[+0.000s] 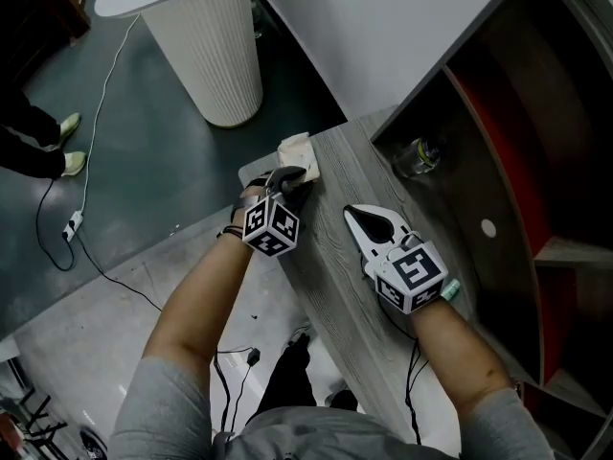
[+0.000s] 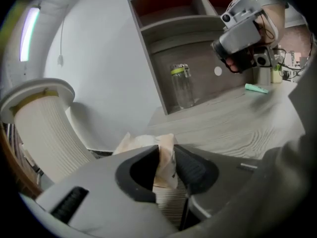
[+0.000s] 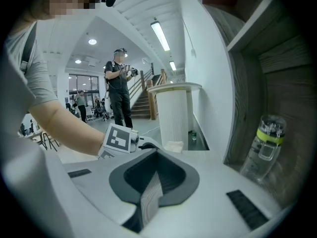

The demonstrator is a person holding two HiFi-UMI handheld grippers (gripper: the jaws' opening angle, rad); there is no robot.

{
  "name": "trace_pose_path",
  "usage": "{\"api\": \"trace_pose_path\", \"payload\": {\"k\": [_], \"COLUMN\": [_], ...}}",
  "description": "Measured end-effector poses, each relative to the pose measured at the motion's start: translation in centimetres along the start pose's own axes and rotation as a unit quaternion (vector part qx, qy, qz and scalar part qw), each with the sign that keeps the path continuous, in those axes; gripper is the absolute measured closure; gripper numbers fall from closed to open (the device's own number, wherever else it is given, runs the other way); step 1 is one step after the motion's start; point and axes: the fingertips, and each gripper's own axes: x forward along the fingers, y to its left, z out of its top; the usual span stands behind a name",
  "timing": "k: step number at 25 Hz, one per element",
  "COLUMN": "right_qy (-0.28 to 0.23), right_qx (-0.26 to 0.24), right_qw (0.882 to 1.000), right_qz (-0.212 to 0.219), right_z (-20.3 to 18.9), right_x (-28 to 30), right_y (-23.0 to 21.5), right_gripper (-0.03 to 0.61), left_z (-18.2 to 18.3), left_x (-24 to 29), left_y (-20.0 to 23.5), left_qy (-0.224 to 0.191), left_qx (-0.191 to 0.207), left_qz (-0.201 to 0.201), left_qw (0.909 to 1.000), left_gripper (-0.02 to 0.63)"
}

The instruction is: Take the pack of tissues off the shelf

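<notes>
The pack of tissues point(image 1: 297, 150), small and cream-coloured, lies at the far end of the grey wooden counter point(image 1: 330, 276), outside the shelf point(image 1: 508, 151). My left gripper point(image 1: 288, 176) is shut on it; in the left gripper view its dark pads pinch a fold of the pack point(image 2: 141, 143) at the left gripper point(image 2: 167, 155) jaw tips. My right gripper point(image 1: 352, 212) rests on the counter to the right, shut and holding nothing. The right gripper view shows the right gripper point(image 3: 156, 151) tips meeting, with the pack point(image 3: 174, 146) beyond.
A clear bottle with a yellow-green band point(image 1: 419, 154) point(image 2: 182, 86) point(image 3: 265, 143) stands in the shelf's lower bay. A white ribbed pedestal point(image 1: 206, 46) stands on the floor past the counter's end. A small green item point(image 2: 256, 88) lies on the counter. People point(image 3: 119, 88) stand far off.
</notes>
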Motion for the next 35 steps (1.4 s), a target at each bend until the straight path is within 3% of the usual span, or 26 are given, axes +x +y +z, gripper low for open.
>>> {"api": "trace_pose_path", "payload": {"k": [5, 12, 17, 19, 22, 28, 35], "right_qy": [0.003, 0.012, 0.011, 0.008, 0.002, -0.014, -0.037], "right_qx": [0.011, 0.013, 0.008, 0.005, -0.005, -0.007, -0.004], "right_qw": [1.0, 1.0, 1.0, 1.0, 1.0, 1.0, 0.999], "right_qz": [0.002, 0.002, -0.002, -0.003, -0.008, -0.019, -0.034], "right_z": [-0.9, -1.1, -0.2, 0.4, 1.8, 4.2, 8.4], "right_x": [0.6, 0.3, -1.1, -1.7, -2.3, -3.2, -5.1], "right_y": [-0.1, 0.5, 1.0, 1.2, 1.3, 1.4, 1.6], "right_gripper": [0.555, 0.555, 0.555, 0.555, 0.555, 0.555, 0.555], "left_z": [-0.4, -0.5, -0.3, 0.5, 2.3, 7.0, 12.9], "left_x": [0.3, 0.3, 0.4, 0.1, -1.0, -4.9, -11.1], "left_y": [0.4, 0.4, 0.1, -0.2, 0.7, 1.8, 3.5], "left_qy": [-0.018, -0.004, 0.02, 0.016, -0.019, -0.083, -0.155], "left_qx": [-0.103, -0.091, -0.169, -0.191, -0.206, -0.21, -0.207], "left_qz": [-0.02, -0.016, -0.047, -0.069, -0.064, -0.055, -0.043], "left_qw": [0.9943, 0.9957, 0.9844, 0.979, 0.9762, 0.9725, 0.9651], "left_gripper": [0.488, 0.485, 0.489, 0.411, 0.367, 0.364, 0.477]}}
